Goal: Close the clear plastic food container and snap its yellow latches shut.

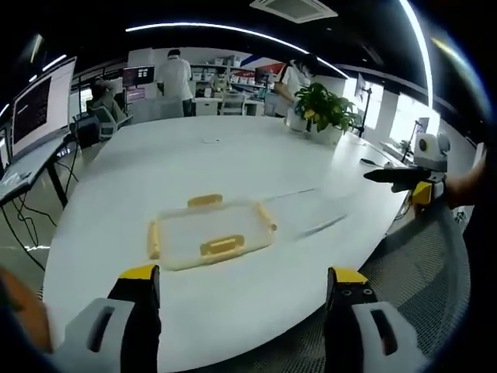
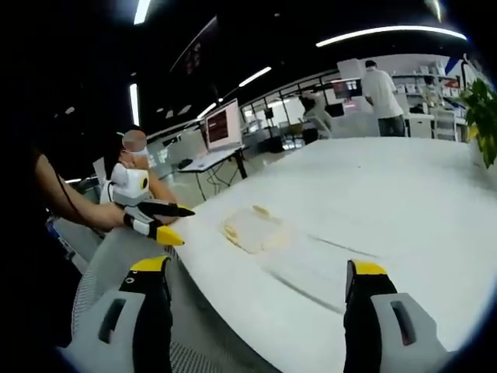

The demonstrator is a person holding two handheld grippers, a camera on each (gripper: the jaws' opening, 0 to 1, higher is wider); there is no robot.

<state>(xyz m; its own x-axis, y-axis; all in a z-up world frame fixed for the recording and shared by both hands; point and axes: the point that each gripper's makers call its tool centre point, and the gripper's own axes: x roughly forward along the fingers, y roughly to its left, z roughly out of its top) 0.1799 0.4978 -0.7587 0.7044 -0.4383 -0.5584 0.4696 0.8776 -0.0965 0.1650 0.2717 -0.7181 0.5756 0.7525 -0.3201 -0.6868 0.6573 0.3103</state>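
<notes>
1. My left gripper [image 1: 242,291] is off the table w/ jaws spread wide, nothing betw. them.
2. My right gripper [image 2: 258,287] is likewise released, hovering at the table edge.
3. Clear container [image 1: 210,233] sits flat on the white table [image 1: 233,155], lid on, yellow latches [image 1: 222,246] visible on its sides.
4. Potted plant [image 1: 324,109] at far edge.

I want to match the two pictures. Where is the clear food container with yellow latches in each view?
Left gripper view: the clear food container lies on the white table, lower centre, above the jaws.
Right gripper view: it lies near the table's edge, centre-left.
Shared landmark: the potted plant, at the right edge there.
</notes>
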